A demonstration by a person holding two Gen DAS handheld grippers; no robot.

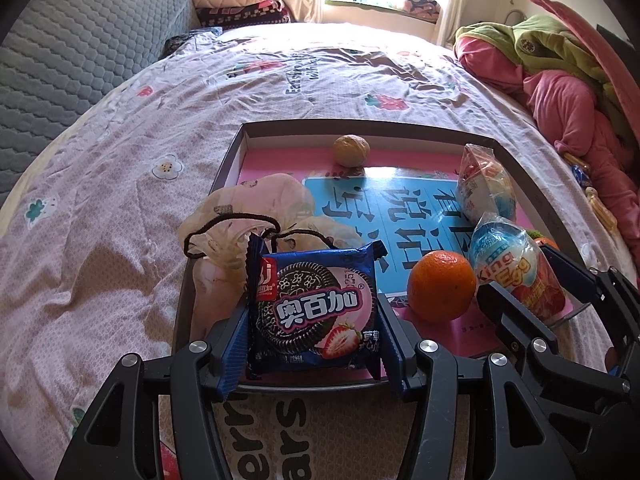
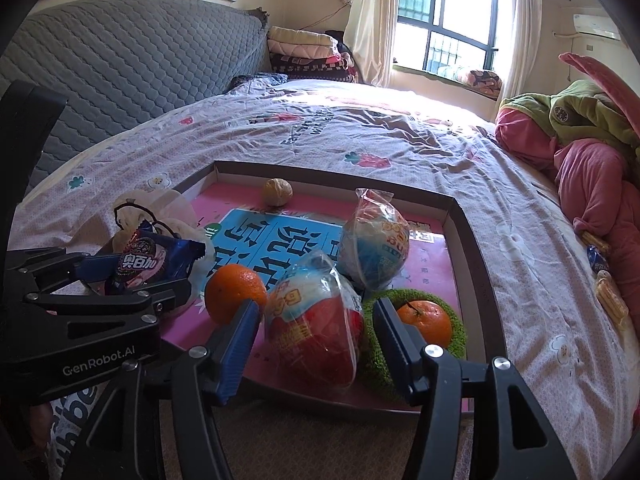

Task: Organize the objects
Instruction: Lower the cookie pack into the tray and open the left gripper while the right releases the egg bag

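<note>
A shallow box tray (image 1: 236, 148) (image 2: 468, 224) lies on the bed. My left gripper (image 1: 312, 320) is shut on a blue cookie packet (image 1: 316, 312) (image 2: 148, 266) over the tray's near left corner. My right gripper (image 2: 316, 336) stands around a wrapped King Egg toy (image 2: 316, 320) (image 1: 516, 264) at the tray's near edge; its fingers (image 2: 240, 340) sit a little apart from the wrapper. In the tray lie an orange (image 1: 440, 286) (image 2: 234, 292), a second wrapped egg (image 1: 486, 184) (image 2: 374, 248), a walnut (image 1: 351, 150) (image 2: 277, 191), an orange in a green nest (image 2: 426, 322) and a drawstring pouch (image 1: 256, 208).
A pink and green heap of bedding (image 1: 560, 80) (image 2: 592, 160) lies at the right. A grey quilted headboard (image 1: 80, 52) runs along the left. Small snack packets (image 2: 604, 280) lie on the sheet right of the tray. Folded blankets (image 1: 240, 4) stack at the back.
</note>
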